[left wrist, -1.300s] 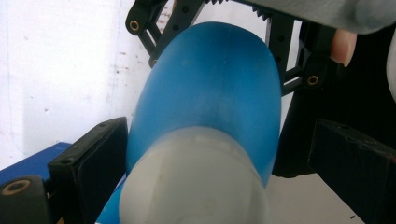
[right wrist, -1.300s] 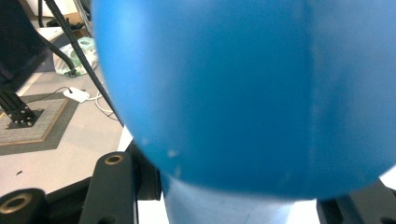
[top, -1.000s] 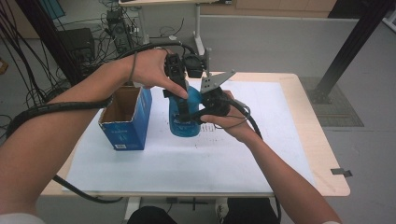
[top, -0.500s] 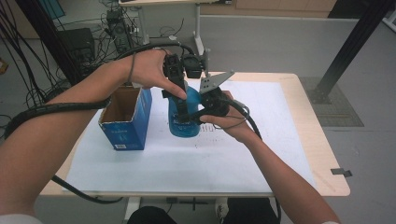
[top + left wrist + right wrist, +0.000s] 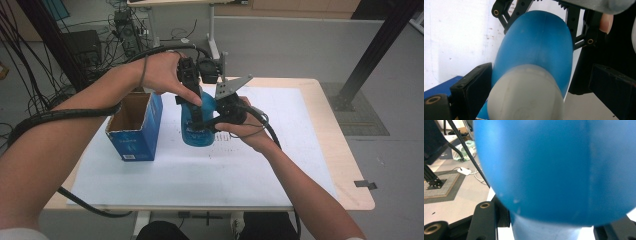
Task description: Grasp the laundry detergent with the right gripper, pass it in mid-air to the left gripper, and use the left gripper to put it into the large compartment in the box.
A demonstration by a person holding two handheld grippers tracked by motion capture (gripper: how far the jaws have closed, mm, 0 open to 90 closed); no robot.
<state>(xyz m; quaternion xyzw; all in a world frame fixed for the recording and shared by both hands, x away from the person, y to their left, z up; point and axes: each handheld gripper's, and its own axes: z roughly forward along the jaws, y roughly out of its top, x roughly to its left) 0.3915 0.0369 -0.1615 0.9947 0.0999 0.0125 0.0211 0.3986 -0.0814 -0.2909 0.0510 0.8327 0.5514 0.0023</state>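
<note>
A blue bottle [image 5: 198, 134] with a pale cap stands upright on the white sheet at mid table. My right gripper [image 5: 209, 121] comes in from the right and is shut on the bottle's body; in its own view the blue bottle [image 5: 554, 170] sits between the jaws of the right gripper [image 5: 549, 226]. My left gripper [image 5: 192, 106] points down over the bottle's top. In the left gripper view the pale cap [image 5: 524, 97] lies between the jaws of the left gripper [image 5: 539, 83]; the right-hand jaw stands clear of it. Beyond it, the right gripper's fingers [image 5: 507, 15] clamp the bottle.
An open blue carton [image 5: 131, 131] stands just left of the bottle. The white sheet [image 5: 280, 165] covers most of the wooden table [image 5: 345, 165]. Black cables trail off the table's left side. A black post stands at the far right.
</note>
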